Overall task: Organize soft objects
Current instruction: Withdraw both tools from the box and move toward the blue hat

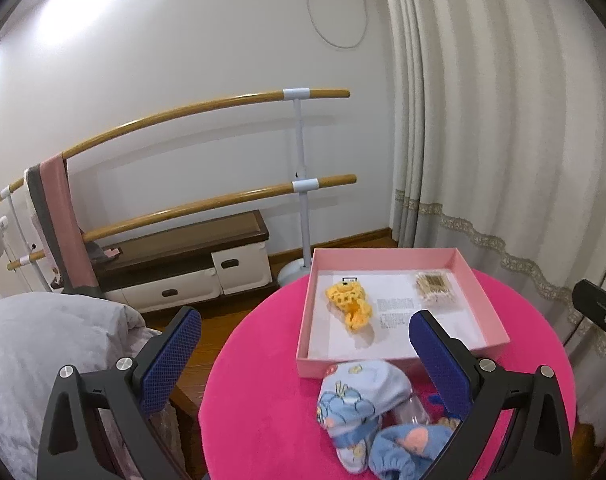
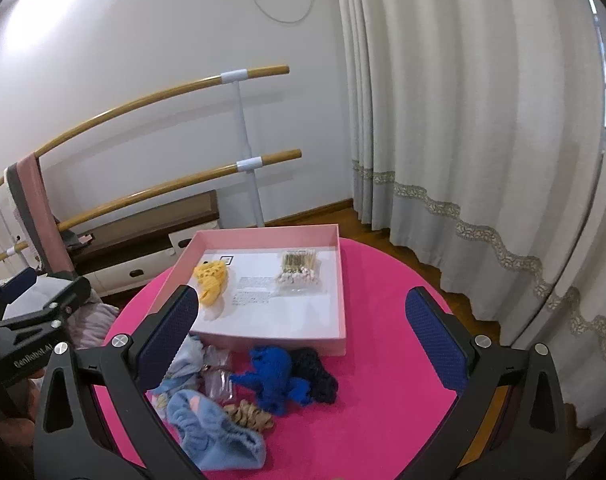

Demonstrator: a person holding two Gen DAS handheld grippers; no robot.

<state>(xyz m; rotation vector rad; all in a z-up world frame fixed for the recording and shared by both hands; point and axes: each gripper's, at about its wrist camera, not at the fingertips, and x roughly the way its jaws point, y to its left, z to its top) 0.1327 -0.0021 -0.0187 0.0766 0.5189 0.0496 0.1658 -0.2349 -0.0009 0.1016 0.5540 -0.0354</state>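
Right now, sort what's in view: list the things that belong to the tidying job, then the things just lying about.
Job:
pink box
yellow knit piece inside it
blue knit toy
dark scrunchie
tan scrunchie
light blue cloths

Lying about:
cotton swab pack in the box
barre rails
curtain
low bench

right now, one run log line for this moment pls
stage: sorting underway | left gripper: open, empty | right gripper: open, empty | pink box: yellow knit, swab pack | blue knit: on table

Matt pink card box, fuzzy cloth table top, knit yellow scrunchie.
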